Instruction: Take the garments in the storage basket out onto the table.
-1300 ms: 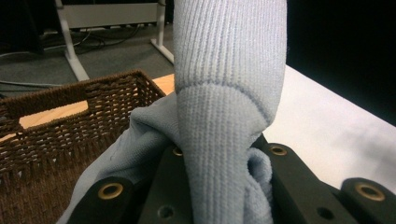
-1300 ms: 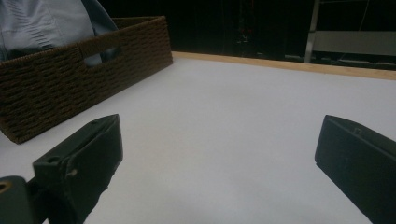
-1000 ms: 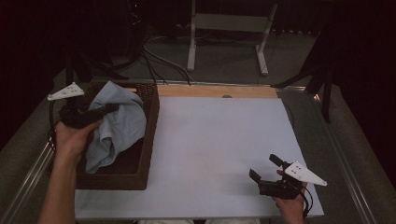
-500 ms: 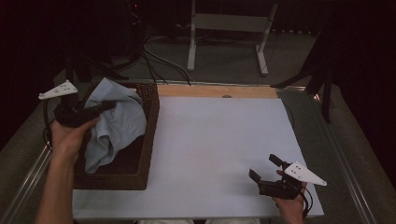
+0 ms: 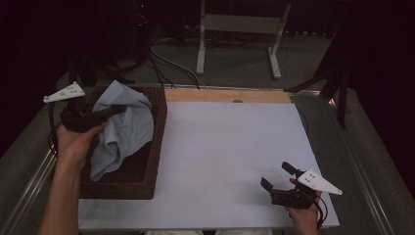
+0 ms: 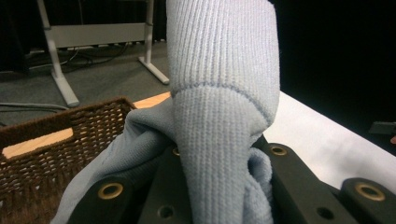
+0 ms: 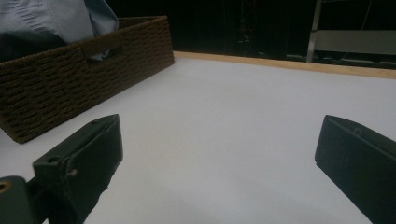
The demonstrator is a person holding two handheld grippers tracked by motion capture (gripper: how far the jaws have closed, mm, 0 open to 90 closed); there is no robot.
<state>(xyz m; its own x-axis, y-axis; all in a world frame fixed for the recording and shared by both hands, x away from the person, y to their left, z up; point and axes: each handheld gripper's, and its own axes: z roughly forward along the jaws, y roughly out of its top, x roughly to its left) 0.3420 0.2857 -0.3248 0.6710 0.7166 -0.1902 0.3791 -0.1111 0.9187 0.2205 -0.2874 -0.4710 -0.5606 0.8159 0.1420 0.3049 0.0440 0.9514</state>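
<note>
A light blue knit garment hangs half out of a brown wicker basket at the table's left. My left gripper is above the basket, shut on a bunch of the garment. In the left gripper view the ribbed cloth rises from between the black jaws, with the basket behind it. My right gripper rests low at the front right of the white table top. It stands open with nothing between its jaws, and in its own view the right gripper faces bare table and the basket.
A wooden strip runs along the table's far edge. Beyond it stand a metal frame's legs and cables on the floor. A metal rail borders the table's right side.
The left hand has shifted slightly above the basket with the garment still gripped. The right gripper has stayed in place.
</note>
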